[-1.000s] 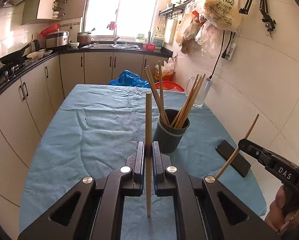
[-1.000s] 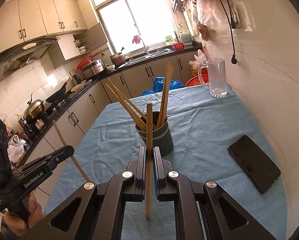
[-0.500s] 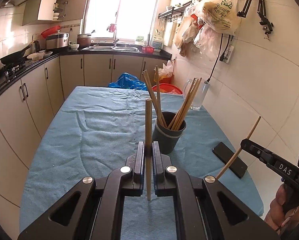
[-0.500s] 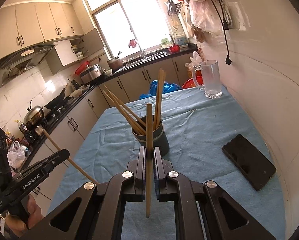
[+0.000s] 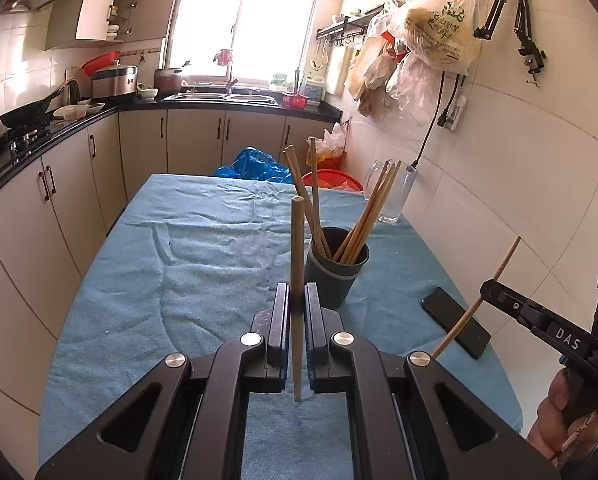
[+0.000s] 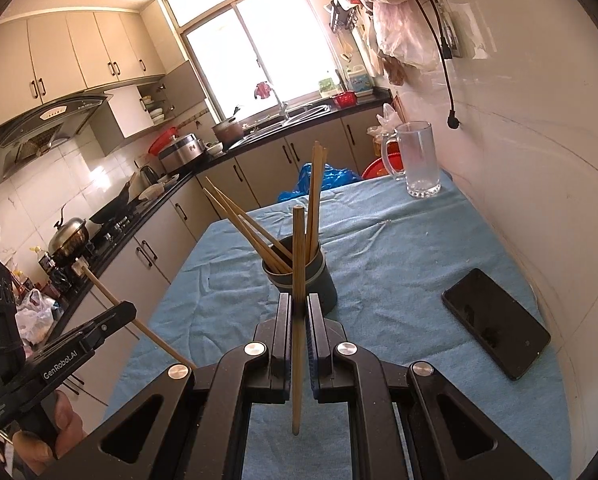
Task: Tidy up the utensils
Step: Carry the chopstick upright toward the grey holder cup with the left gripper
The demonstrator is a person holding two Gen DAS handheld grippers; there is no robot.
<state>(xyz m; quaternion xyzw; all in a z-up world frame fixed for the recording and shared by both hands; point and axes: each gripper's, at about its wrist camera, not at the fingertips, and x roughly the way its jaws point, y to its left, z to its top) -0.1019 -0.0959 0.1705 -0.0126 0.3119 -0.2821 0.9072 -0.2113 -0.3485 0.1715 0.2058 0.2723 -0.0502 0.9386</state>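
While both grippers are hovering over the blue cloth, the left gripper and right gripper are each pinching one upright chopstick tight. Cup of chopsticks is sitting just ahead, phone lying right of it, glass mug standing further back

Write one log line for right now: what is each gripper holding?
left gripper: shut on chopstick | right gripper: shut on chopstick | holder cup: upright on blue cloth, chopsticks inside | phone: on cloth
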